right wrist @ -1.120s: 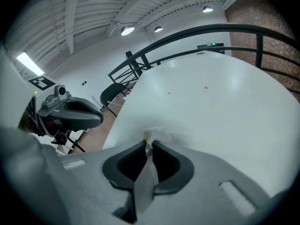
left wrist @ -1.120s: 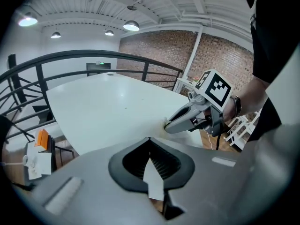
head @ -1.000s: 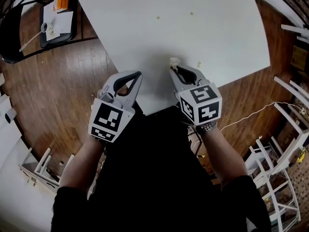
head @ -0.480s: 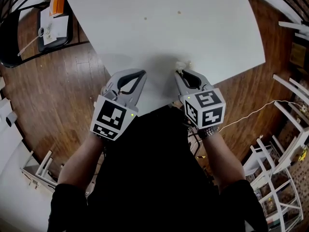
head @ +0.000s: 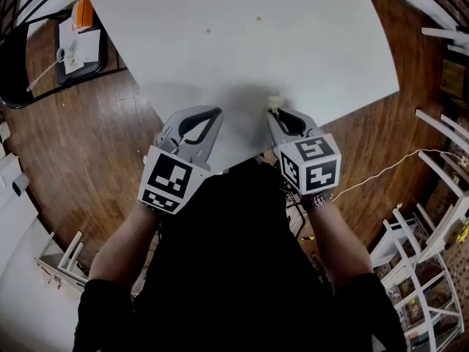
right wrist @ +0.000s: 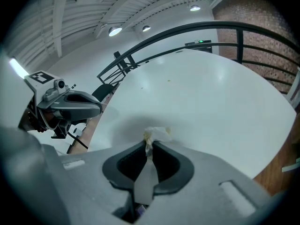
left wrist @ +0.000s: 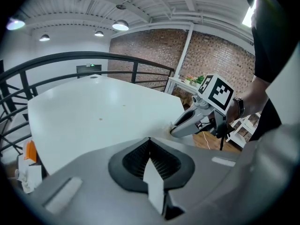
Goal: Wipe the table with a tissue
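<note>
White crumpled tissue [right wrist: 157, 134] sits pinched in the right hand-held gripper [head: 277, 112], at the table's [head: 315, 50] near edge. The left hand-held gripper [head: 211, 116] is closed on nothing. Small specks [head: 207, 31] farther in suggest the wiping is not yet finished.

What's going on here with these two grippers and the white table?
A person holds a gripper in each hand over a white table. The right gripper is shut on a small crumpled tissue, held at the table's near edge. The left gripper is shut and empty, beside it. A couple of small specks sit farther out on the table, not yet reached.
</note>
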### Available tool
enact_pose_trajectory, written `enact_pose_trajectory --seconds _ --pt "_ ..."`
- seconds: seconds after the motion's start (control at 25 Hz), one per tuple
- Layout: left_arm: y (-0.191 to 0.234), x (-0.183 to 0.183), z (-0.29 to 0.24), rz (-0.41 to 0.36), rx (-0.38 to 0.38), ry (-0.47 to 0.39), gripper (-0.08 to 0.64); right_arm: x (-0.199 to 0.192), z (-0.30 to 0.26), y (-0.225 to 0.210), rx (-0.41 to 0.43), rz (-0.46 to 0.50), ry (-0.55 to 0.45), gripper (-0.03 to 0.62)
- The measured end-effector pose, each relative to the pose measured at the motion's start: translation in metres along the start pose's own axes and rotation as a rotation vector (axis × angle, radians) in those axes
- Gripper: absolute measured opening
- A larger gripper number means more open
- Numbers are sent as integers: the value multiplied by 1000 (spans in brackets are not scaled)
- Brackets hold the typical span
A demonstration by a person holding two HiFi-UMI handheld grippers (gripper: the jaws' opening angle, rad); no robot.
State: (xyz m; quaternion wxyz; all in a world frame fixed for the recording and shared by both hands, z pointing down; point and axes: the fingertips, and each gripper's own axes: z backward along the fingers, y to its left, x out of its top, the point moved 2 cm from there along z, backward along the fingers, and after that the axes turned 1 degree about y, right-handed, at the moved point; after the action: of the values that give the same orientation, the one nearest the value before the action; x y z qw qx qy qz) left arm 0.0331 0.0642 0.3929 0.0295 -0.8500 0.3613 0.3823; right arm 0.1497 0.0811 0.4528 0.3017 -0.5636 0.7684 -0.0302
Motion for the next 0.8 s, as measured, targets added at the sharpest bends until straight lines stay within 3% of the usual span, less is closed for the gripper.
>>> enact_pose_trajectory --seconds 0.8 --pt "7 6 -10 17 18 8 12 11 -6 -15 7 8 9 26"
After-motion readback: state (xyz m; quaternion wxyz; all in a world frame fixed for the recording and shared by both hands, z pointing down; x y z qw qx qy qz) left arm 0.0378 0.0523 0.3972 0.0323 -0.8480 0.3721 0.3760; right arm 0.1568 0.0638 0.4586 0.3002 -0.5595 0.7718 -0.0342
